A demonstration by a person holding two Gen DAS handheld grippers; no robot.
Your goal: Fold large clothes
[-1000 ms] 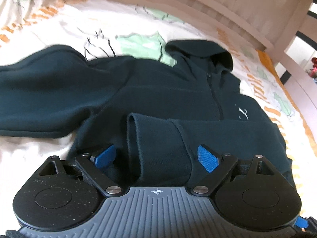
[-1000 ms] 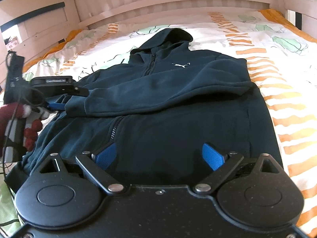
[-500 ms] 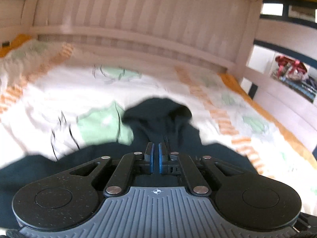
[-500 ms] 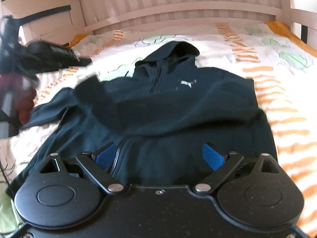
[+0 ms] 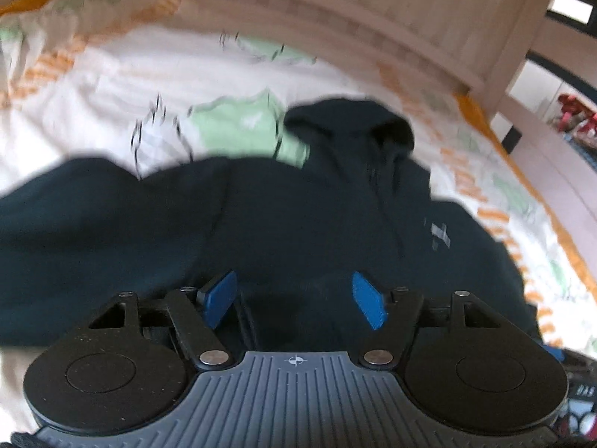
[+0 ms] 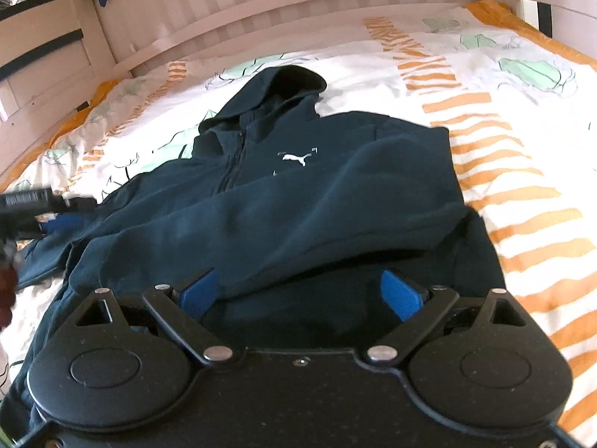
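Half a second ago the left gripper (image 5: 294, 304) had its blue pads pressed together and pointed up at the headboard; now its jaws stand wide apart with nothing between them, and it looks down on the hoodie (image 6: 283, 201) again, the view smeared by motion. The right gripper (image 6: 302, 293) hangs spread wide and empty over the hem end, as it did then.

Taking the hoodie as the landmark: it lies flat on the patterned duvet (image 6: 515, 156), hem nearest both grippers, hood (image 6: 294, 80) farthest, so its long axis runs straight away from them toward the headboard (image 6: 298, 7). One sleeve (image 6: 261, 239) is folded across the chest, just beyond the right gripper. The other sleeve (image 5: 93, 231) spreads outward to the left, nearer the left gripper, so it looks like the left hand's job to bring it in.
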